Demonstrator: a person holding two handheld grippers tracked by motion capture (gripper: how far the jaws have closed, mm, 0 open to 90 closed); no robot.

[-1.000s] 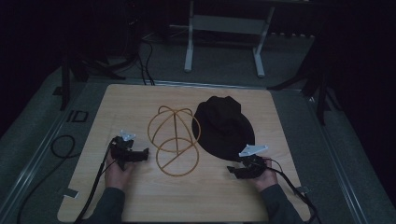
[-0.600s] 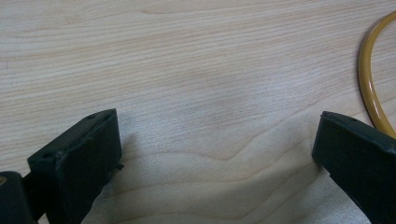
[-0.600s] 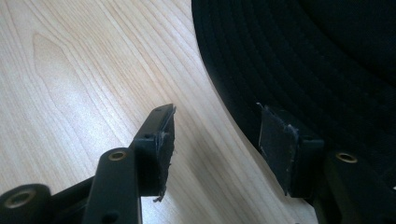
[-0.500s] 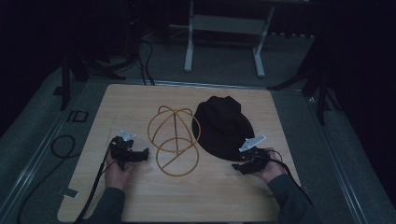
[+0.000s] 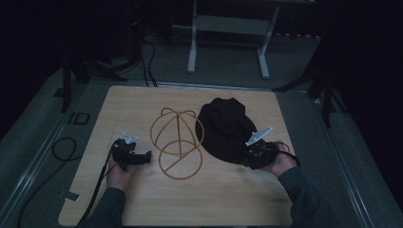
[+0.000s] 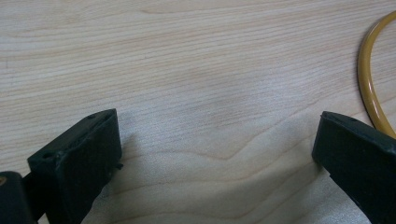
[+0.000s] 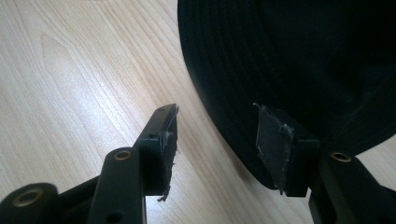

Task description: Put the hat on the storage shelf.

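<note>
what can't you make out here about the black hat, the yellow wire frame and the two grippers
- Black fabric hat: in the right gripper view the top and right edges cut it off; its brim edge lies between the open jaws of the right gripper, which have just been closing, contact unclear.
- Yellow wire hat frame: the left gripper view's right edge leaves just an arc.
- Left gripper: jaw tips too small and dark in the high view.

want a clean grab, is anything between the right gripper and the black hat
Nothing visible. The right gripper has its jaws open at the brim edge of the black fabric hat, with bare light wooden table between them, and they have just been closing.
</note>
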